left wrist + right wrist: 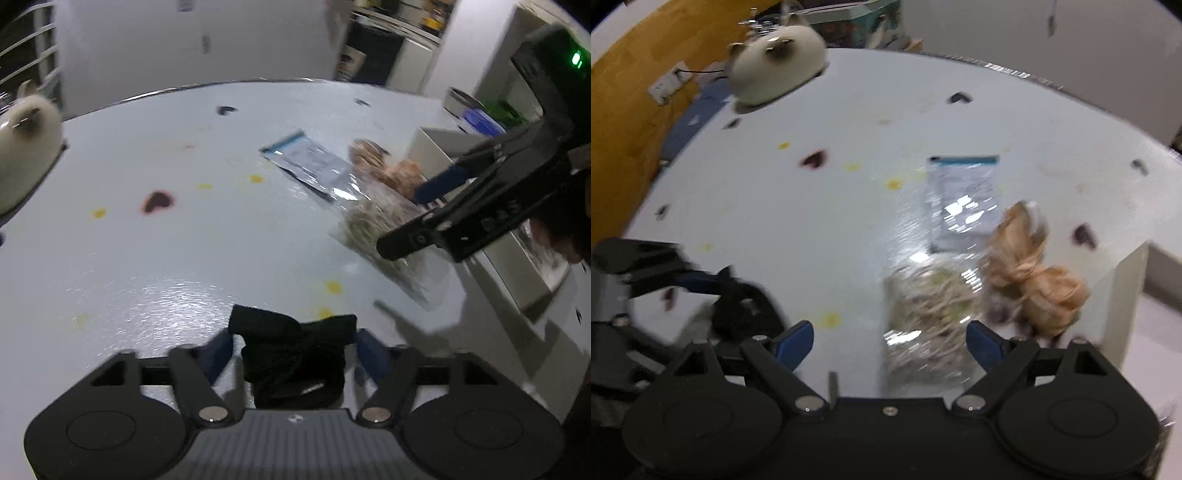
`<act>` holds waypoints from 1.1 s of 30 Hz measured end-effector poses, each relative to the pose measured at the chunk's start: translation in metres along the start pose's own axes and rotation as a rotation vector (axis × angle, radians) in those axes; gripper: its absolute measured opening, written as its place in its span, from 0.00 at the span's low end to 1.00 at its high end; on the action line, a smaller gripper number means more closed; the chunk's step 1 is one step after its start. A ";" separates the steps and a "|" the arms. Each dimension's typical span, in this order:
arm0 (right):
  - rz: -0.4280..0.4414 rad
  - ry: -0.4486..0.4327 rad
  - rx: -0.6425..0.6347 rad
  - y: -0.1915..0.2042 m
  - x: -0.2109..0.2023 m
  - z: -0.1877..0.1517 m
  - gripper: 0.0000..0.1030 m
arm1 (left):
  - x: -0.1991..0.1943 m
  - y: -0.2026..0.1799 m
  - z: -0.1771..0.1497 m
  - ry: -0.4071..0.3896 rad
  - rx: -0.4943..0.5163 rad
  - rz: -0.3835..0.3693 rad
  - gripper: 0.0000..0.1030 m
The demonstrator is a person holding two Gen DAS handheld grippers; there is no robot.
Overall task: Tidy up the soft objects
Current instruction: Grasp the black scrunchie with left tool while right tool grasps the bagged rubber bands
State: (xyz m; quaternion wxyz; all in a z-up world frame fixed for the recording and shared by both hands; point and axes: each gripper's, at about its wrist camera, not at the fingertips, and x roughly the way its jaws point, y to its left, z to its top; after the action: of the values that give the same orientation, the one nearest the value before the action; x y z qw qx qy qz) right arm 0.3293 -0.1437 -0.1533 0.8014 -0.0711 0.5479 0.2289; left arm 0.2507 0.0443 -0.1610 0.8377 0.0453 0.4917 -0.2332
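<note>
My left gripper is shut on a bundle of black cloth, held just above the white table; it also shows at the left of the right wrist view with the black cloth. My right gripper is open and empty, low over a clear bag of pale stringy material. It shows in the left wrist view above that bag. A tan fluffy bundle lies right of the bag. A flat foil pouch lies behind them. A white plush cat sits at the table's far left.
The table carries yellow and dark red stains. A white shelf unit stands off the table's right edge. A wooden wall with sockets is at the left. White panels stand behind the table.
</note>
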 end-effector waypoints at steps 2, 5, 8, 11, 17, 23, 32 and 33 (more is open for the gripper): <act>-0.049 -0.007 0.020 -0.008 0.005 0.006 0.88 | -0.004 0.002 -0.001 -0.017 -0.046 0.026 0.85; -0.074 0.010 0.083 -0.021 0.014 0.011 0.88 | -0.009 0.007 0.000 -0.027 -0.169 0.047 0.88; -0.084 0.033 0.108 -0.024 0.023 0.010 0.88 | -0.010 0.008 -0.001 -0.018 -0.275 0.061 0.88; -0.095 0.039 0.111 -0.021 0.027 0.002 0.75 | -0.010 0.000 -0.003 -0.020 -0.283 0.085 0.88; -0.092 0.017 0.118 -0.011 0.017 -0.011 0.61 | 0.004 -0.010 -0.002 0.016 -0.233 0.138 0.77; -0.075 0.006 0.123 0.000 0.010 -0.029 0.57 | 0.009 -0.006 -0.003 0.033 -0.283 0.122 0.54; -0.074 -0.064 0.169 0.006 -0.017 -0.043 0.53 | -0.014 -0.011 -0.003 -0.041 -0.293 0.098 0.46; -0.075 -0.078 0.172 0.007 -0.022 -0.044 0.53 | -0.018 -0.012 -0.003 -0.051 -0.295 0.095 0.45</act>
State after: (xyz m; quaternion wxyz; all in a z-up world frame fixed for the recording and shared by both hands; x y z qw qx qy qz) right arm 0.2825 -0.1600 -0.1494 0.8332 -0.0137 0.5310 0.1534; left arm 0.2361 0.0409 -0.1459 0.8575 -0.0608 0.4966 -0.1198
